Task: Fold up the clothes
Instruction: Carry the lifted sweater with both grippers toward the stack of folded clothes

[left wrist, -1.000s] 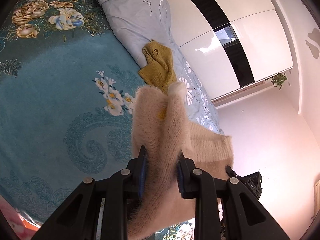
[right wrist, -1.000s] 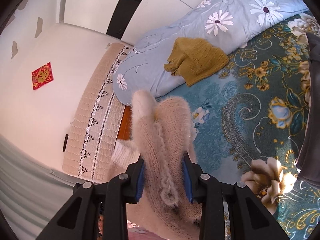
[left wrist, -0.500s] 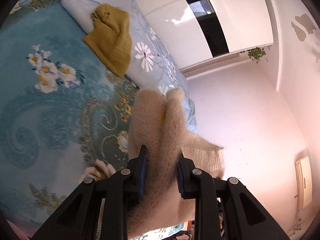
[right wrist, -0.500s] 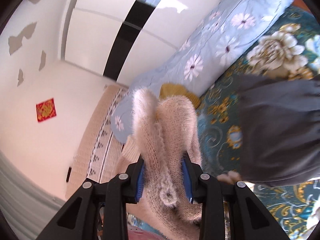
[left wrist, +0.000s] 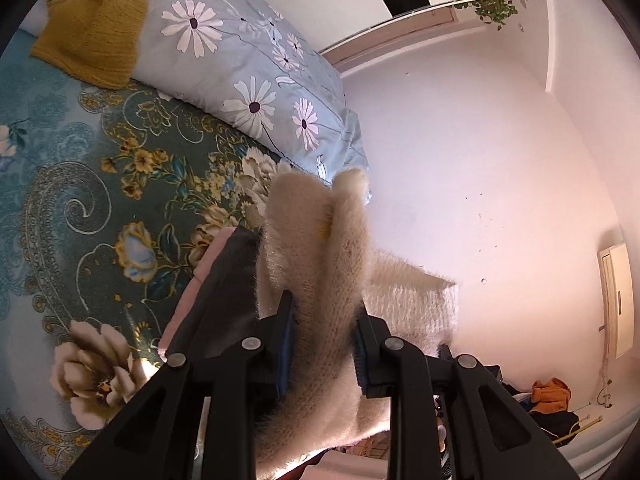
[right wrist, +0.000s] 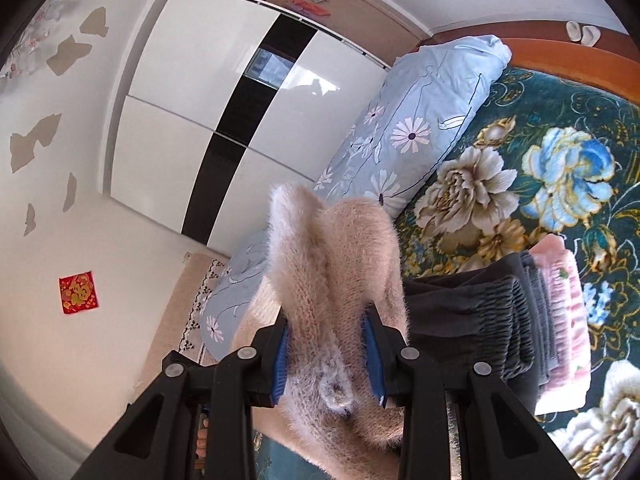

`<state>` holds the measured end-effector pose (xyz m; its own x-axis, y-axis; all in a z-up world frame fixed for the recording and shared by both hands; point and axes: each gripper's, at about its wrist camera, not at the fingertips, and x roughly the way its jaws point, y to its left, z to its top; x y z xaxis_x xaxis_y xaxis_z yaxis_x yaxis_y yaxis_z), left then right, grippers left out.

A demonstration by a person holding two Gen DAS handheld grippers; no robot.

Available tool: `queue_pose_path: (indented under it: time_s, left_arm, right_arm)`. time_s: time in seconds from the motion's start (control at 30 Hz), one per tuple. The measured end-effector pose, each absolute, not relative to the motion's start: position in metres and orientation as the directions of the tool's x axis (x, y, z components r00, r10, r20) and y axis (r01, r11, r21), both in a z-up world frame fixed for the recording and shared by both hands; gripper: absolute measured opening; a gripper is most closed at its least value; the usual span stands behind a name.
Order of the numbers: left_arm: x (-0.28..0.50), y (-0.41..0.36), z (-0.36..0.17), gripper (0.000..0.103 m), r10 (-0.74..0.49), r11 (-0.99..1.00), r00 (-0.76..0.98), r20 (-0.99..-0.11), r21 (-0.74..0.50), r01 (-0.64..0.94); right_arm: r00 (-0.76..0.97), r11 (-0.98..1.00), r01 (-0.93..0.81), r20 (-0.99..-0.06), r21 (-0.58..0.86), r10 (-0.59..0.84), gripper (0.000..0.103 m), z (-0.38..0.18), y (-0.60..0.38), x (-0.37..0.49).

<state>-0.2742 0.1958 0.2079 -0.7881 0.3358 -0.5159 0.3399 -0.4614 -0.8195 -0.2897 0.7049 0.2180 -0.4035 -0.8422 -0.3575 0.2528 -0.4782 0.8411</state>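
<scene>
Both grippers clamp one fuzzy cream sweater (left wrist: 320, 256), lifted clear above the bed (left wrist: 80, 200): the left gripper (left wrist: 324, 344) and right gripper (right wrist: 328, 348) each pinch a bunched fold. The stack of folded clothes (right wrist: 532, 320), at least three pieces, lies just right of the right gripper, the nearer one. One mustard knit (left wrist: 92, 24) rests on the single floral duvet (left wrist: 248, 64) at the far side.

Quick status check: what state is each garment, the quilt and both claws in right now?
Left claw: shut on fuzzy sweater.
Right claw: shut on fuzzy sweater.
Fuzzy sweater: bunched, lifted.
Dark trousers: folded, atop pink garment.
Mustard knit: crumpled on quilt.
</scene>
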Motion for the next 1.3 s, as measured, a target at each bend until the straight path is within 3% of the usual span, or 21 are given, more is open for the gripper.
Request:
queue_pose_path:
  time_s: [0.57, 0.8, 0.97, 1.1, 1.3]
  left_arm:
    - [-0.294, 0.201, 0.081, 0.028, 0.372, -0.343, -0.676, -0.636, -0.771, 0.537]
    - [-0.309, 0.215, 0.122, 0.028, 0.425, -0.379, -0.726, -0.54, -0.835, 0.4]
    - [-0.312, 0.215, 0.105, 0.028, 0.387, -0.438, -0.674, -0.629, -0.769, 0.466]
    - [-0.286, 0.202, 0.072, 0.028, 0.389, -0.318, -0.7, -0.599, -0.8, 0.508]
    - [-0.278, 0.2, 0.063, 0.033, 0.371, -0.317, -0.69, -0.622, -0.783, 0.536]
  right_arm:
    - [-0.414, -0.476, -0.04, -0.447, 0.879, -0.793, 0.034, 0.082, 0.768, -0.323]
    - [-0.454, -0.486, 0.003, -0.432, 0.874, -0.779, 0.034, 0.111, 0.778, -0.326]
    - [-0.438, -0.5, -0.05, -0.469, 0.864, -0.767, 0.034, 0.09, 0.781, -0.325]
    - [-0.399, -0.493, -0.076, -0.479, 0.867, -0.782, 0.035, 0.065, 0.77, -0.319]
    - [-0.398, -0.542, -0.037, -0.51, 0.839, -0.762, 0.036, 0.08, 0.759, -0.322]
